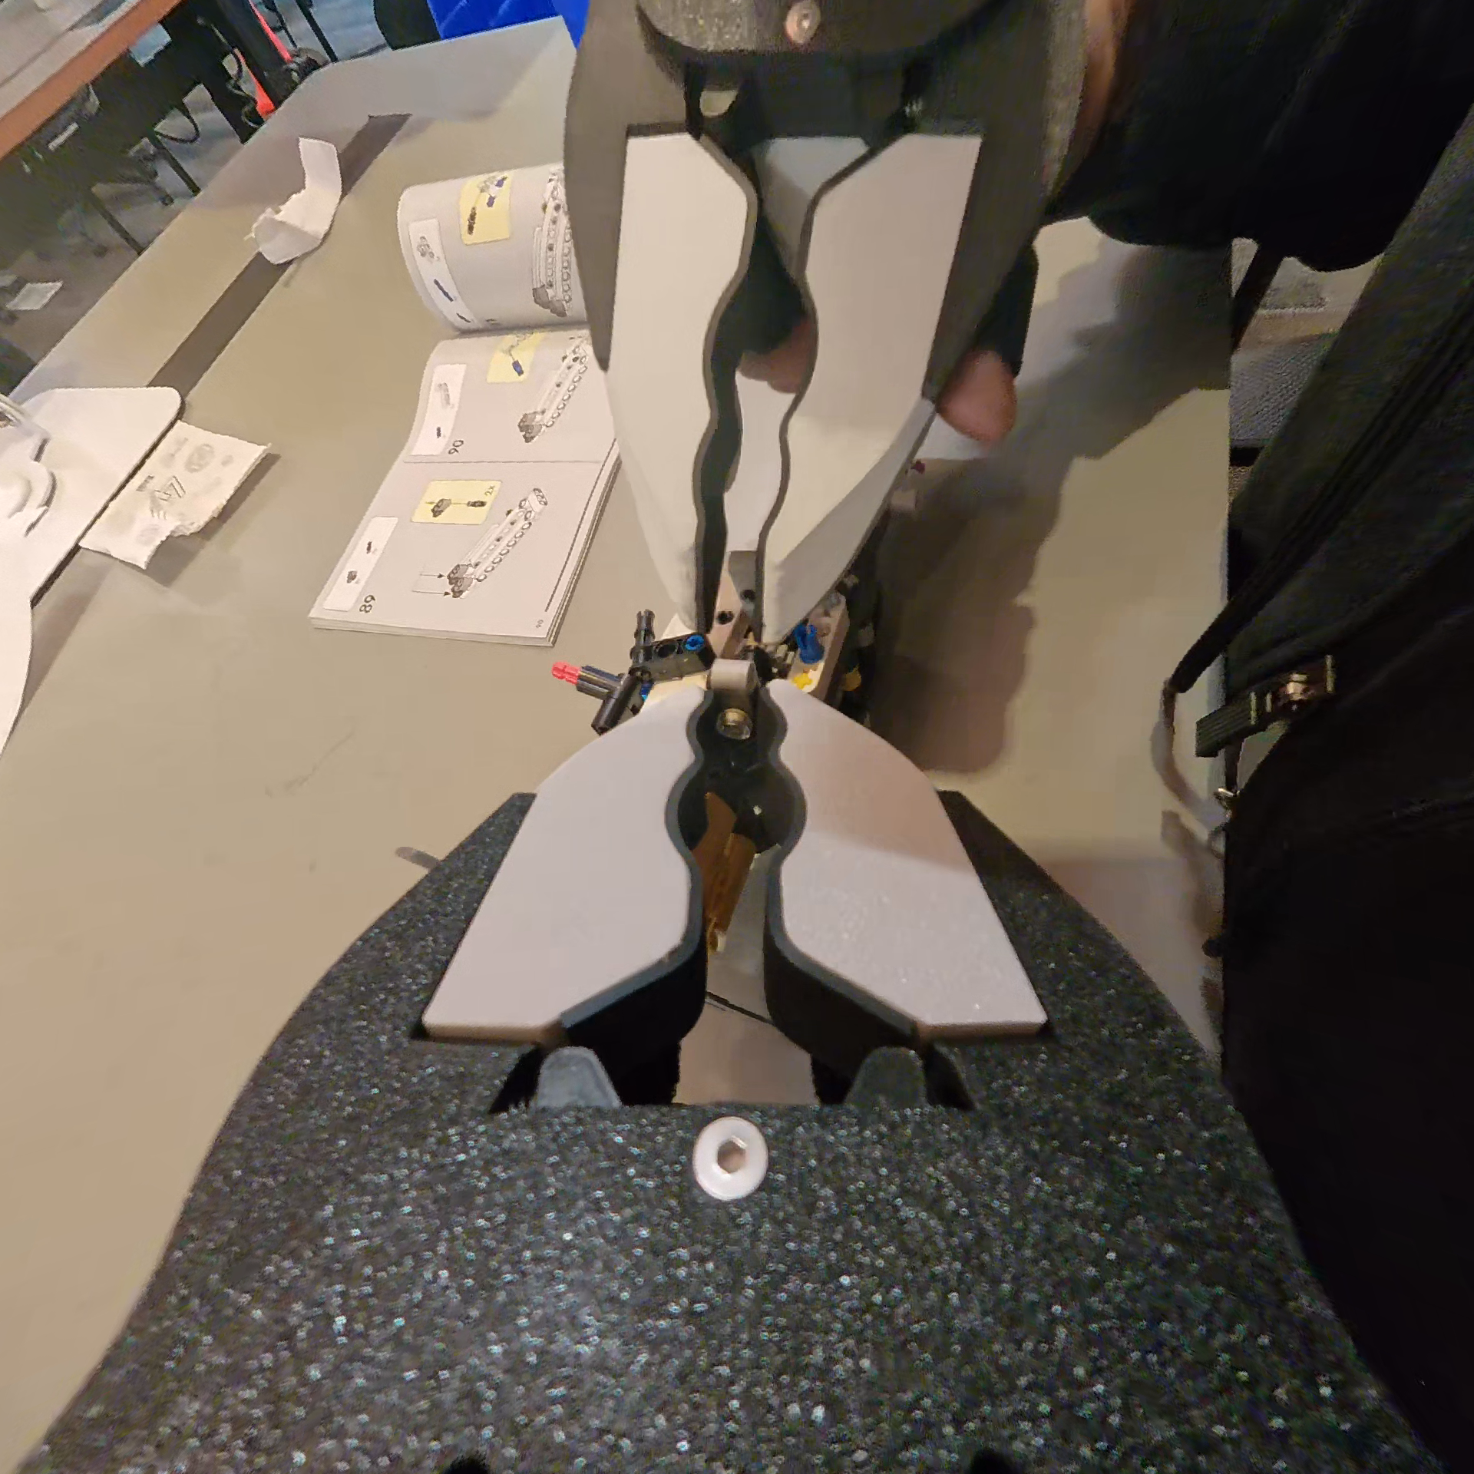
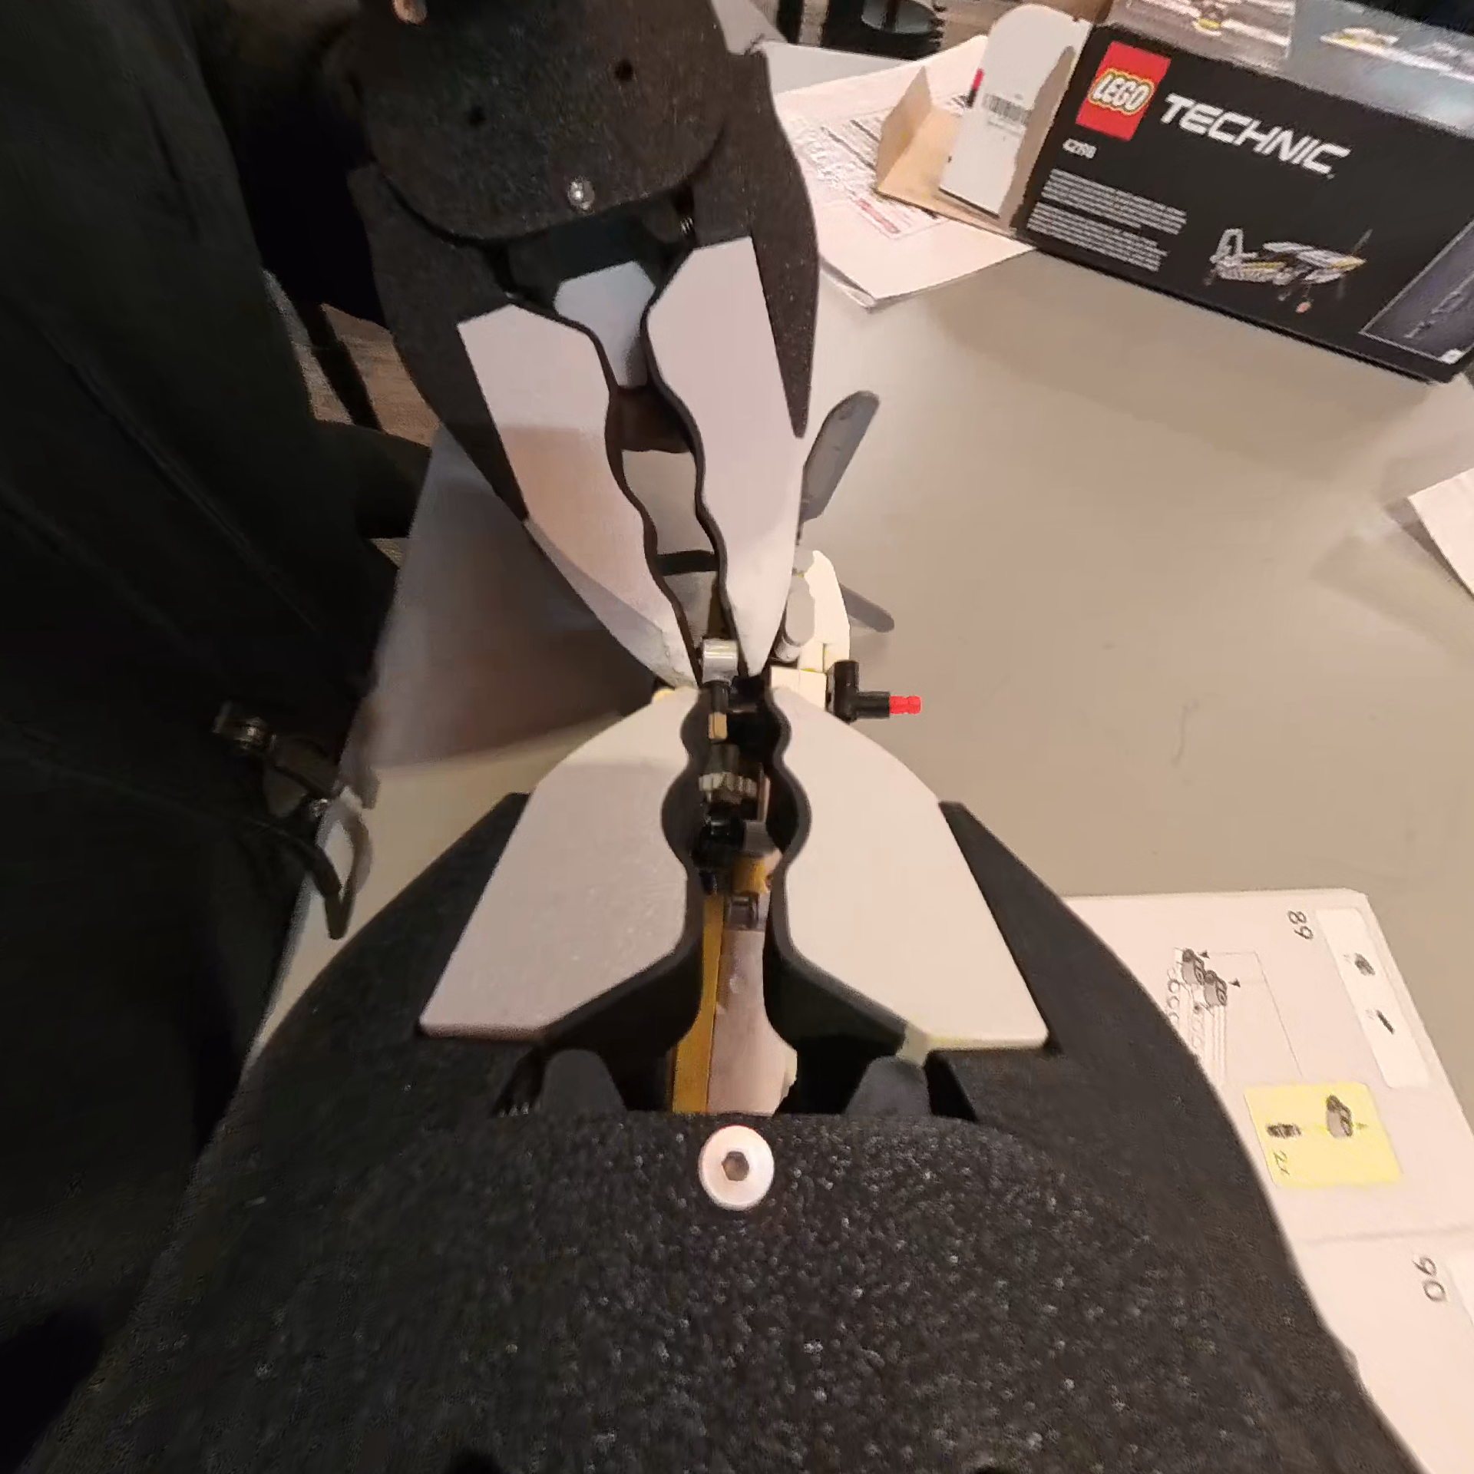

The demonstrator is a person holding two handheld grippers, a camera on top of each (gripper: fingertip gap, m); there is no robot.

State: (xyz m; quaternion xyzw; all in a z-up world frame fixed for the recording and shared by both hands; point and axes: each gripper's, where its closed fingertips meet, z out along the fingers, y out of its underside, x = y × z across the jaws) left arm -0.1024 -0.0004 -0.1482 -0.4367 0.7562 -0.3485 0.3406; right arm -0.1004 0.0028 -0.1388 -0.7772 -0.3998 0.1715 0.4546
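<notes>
The two grippers met tip to tip over the grey counter [image 1: 239, 758]. In the left wrist view the left gripper [image 1: 734, 692] reached toward 12 o'clock, and its fingers [image 1: 638, 798] were pinched on a small grey bush [image 1: 734, 676] right at their tips. The right gripper [image 2: 740, 695] came in from the opposite side. Its fingers [image 2: 861, 837] were closed narrowly on a black part of the brick-built model [image 1: 670, 650], which sat under both tips.

In the right wrist view the bush lay at 12 o'clock, just beyond the right fingertips. A thin black axle [image 2: 712, 702] ran from it toward 6 o'clock into the gap between the fingers. The model's red-tipped pin [image 2: 905, 703] stuck out toward 3 o'clock. An open instruction booklet [image 1: 478, 550] lay at 10 o'clock in the left wrist view.
</notes>
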